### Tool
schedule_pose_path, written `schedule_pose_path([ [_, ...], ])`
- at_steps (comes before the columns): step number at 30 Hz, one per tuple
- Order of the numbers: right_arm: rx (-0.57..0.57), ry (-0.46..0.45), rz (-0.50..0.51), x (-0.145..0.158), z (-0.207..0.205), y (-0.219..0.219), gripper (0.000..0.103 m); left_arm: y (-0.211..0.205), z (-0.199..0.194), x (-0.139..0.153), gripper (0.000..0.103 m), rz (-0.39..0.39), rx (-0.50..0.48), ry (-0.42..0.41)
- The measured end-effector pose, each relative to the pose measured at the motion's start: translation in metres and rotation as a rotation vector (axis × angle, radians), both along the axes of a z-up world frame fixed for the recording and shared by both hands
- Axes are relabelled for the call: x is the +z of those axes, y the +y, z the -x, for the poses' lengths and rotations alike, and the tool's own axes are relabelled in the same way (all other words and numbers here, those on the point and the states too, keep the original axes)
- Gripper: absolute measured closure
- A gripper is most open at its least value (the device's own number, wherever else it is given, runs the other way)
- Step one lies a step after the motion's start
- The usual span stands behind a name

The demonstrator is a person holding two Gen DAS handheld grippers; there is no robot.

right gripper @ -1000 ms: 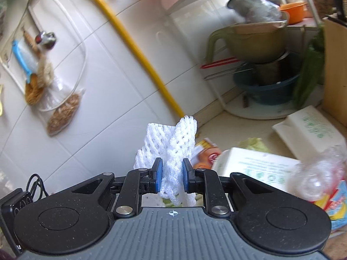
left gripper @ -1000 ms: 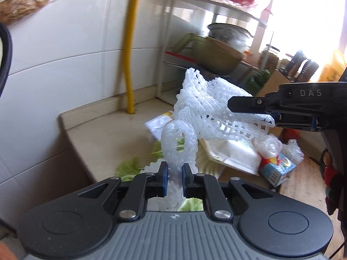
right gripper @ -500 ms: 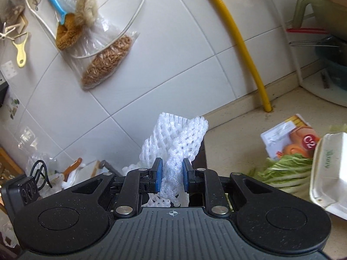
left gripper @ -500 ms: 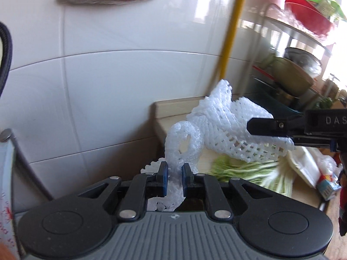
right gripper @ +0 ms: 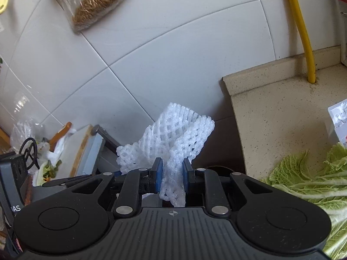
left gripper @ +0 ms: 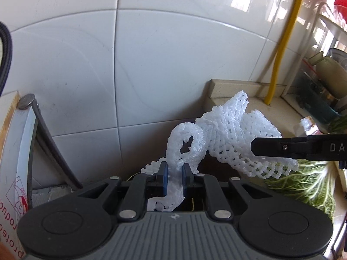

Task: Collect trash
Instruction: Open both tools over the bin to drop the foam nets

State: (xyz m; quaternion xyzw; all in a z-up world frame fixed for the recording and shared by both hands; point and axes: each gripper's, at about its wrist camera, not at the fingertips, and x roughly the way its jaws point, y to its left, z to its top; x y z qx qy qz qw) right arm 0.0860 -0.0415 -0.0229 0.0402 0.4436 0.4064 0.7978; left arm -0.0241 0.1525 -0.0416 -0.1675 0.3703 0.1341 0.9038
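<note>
Left gripper (left gripper: pixel 173 178) clamped on a foam net (left gripper: pixel 186 145); right gripper (right gripper: pixel 172 178) clamped on another foam net (right gripper: pixel 180 130). Both nets held past the counter (right gripper: pixel 282 112) edge, before the wall (left gripper: pixel 151 65).

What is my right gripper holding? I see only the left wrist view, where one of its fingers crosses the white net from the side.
Observer: The right gripper is shut on a foam net, which is pinched between both blue pads.
Operator: Is there any bag for the trash?
Observer: Low on the left, a white plastic bag holds green scraps.
Operator: Does anything hang above it?
Observer: A clear bag of grain hangs on the tiled wall.
</note>
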Motion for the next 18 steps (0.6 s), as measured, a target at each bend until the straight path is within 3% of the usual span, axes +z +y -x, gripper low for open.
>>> schedule_pose_path([
  [14,0.035,0.092,0.174,-0.052,-0.019,0.05,0.074,0.015,-0.04,-0.049,0.091,0.032,0.038,0.133],
  [18,0.04,0.116,0.216,-0.066,-0.025,0.062,0.063,0.02,-0.047,-0.068,0.089,0.042,0.039,0.178],
])
